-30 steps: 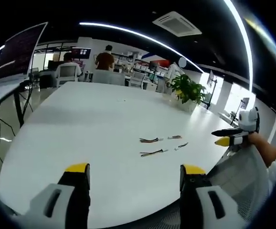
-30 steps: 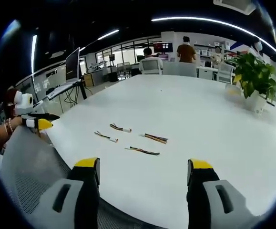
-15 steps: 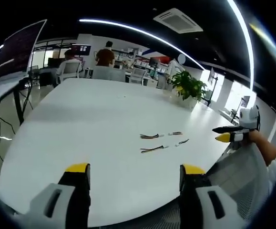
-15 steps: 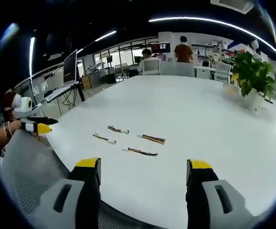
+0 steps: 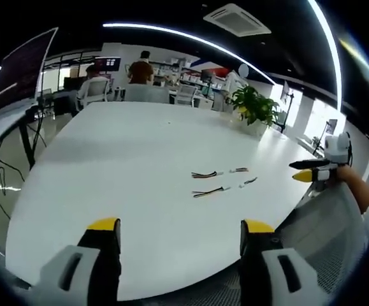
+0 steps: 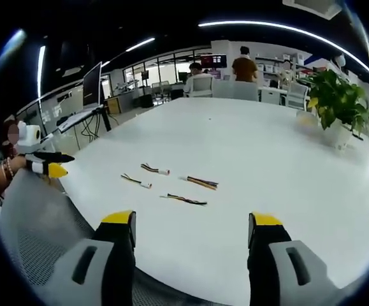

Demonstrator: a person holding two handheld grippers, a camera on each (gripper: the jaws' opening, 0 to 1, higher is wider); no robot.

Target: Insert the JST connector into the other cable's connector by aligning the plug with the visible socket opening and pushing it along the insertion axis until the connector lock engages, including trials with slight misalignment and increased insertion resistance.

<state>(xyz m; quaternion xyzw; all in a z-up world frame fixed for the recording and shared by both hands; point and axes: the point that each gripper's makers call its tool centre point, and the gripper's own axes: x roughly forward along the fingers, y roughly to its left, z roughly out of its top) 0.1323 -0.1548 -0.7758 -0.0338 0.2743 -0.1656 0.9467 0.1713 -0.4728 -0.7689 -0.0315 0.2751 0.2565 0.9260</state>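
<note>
I see my left gripper [image 5: 179,233] at the bottom of the left gripper view, yellow-tipped jaws spread wide with nothing between them. My right gripper [image 6: 194,226] sits the same way at the bottom of the right gripper view, jaws wide apart and empty. Each gripper also shows at the other view's edge, held by a hand [image 5: 353,188], its jaw gap too small to judge.
</note>
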